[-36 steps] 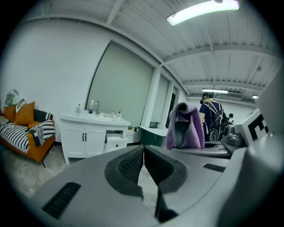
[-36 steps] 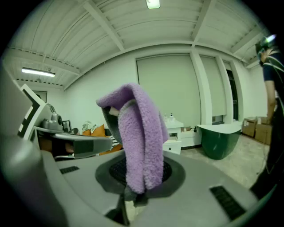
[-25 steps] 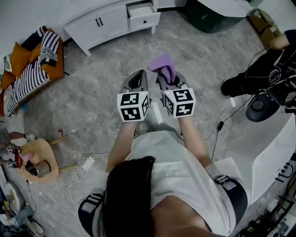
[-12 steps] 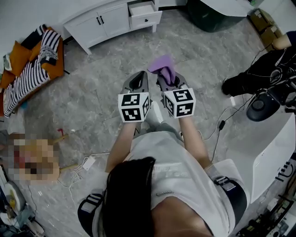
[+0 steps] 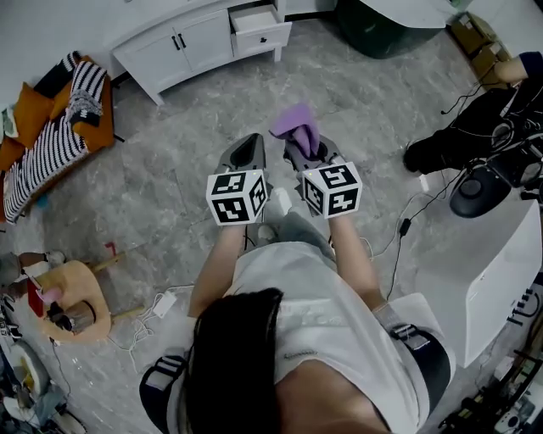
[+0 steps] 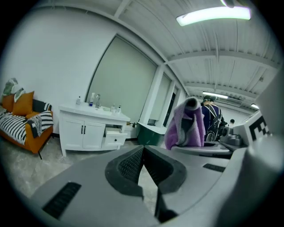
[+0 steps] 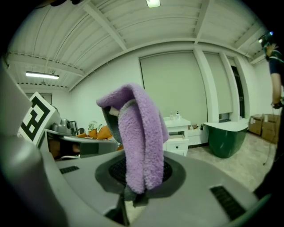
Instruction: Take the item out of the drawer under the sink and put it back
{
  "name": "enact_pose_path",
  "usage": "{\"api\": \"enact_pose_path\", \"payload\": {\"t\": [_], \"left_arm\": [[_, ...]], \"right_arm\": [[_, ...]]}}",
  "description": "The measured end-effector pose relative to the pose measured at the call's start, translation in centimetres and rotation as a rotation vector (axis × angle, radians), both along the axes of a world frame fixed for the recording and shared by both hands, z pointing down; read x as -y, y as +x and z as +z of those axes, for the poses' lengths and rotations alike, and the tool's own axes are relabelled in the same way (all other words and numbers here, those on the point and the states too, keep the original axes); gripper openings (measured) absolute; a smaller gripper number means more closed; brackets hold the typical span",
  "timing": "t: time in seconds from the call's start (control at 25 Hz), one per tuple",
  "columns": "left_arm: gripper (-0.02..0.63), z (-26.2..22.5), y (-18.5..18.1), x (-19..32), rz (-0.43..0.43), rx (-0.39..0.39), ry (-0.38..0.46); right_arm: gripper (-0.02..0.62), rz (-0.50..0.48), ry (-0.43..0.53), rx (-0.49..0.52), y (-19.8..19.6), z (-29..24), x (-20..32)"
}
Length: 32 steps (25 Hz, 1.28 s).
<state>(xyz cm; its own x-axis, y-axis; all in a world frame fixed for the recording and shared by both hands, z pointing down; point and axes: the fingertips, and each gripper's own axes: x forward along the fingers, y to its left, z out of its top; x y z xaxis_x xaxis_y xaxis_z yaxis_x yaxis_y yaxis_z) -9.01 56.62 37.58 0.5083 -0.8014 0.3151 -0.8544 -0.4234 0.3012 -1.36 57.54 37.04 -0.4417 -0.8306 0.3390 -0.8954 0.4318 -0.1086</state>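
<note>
The right claw is clenched on a purple cloth. The right gripper view shows this well: the cloth is pinched low between the two pads, and its free part stands up above the claw and folds over like a hood. The left claw is beside it, at about the same height. Its jaws are together at the tips and there is nothing between them.

The white cabinet is well ahead of both claws and a little to the left of them. Its drawer is pulled out. I cannot see from here what is inside the drawer.

I judge that the first half of the task is done: the item is out of the drawer and hangs in the right claw, far from the cabinet, above the grey floor. The step in hand is probably the return.

The next move calls for bringing the right claw forward until it is over the open drawer, then lowering it so that the cloth goes inside the front panel, and only then opening the jaws. The loose part of the cloth may catch on the drawer edge, so it should go in fully. The empty left claw is free to push the drawer shut.
</note>
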Motion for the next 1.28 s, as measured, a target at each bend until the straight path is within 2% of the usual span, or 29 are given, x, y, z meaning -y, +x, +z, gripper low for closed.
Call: {"api": "enact_pose_path", "payload": {"t": [0.12,0.32,0.64,0.84,1.28], "left_arm": [[0.005,0.3,0.0,-0.2,0.015,0.018,0.009],[0.005,0.3,0.6,-0.5,0.055,0.000,0.032],[0.005,0.9,0.6,1.6,0.032,0.043,0.017],[0.005,1.3,1.2,4.5,0.018,0.053,0.013],[0.005,1.3,3.2,13.7,0.004,0.044,-0.009]], "right_arm": [[0.075,0.013,-0.036,0.010,0.6,0.8,0.2],[0.075,0.016,-0.037,0.024,0.7,1.4,0.5],[0.075,0.033,-0.010,0.008,1.7,1.0,3.4],[0.078,0.015,-0.016,0.006,2.0,1.5,6.0],[0.078,-0.006,-0.025,-0.035,3.3,1.2,15.5]]}}
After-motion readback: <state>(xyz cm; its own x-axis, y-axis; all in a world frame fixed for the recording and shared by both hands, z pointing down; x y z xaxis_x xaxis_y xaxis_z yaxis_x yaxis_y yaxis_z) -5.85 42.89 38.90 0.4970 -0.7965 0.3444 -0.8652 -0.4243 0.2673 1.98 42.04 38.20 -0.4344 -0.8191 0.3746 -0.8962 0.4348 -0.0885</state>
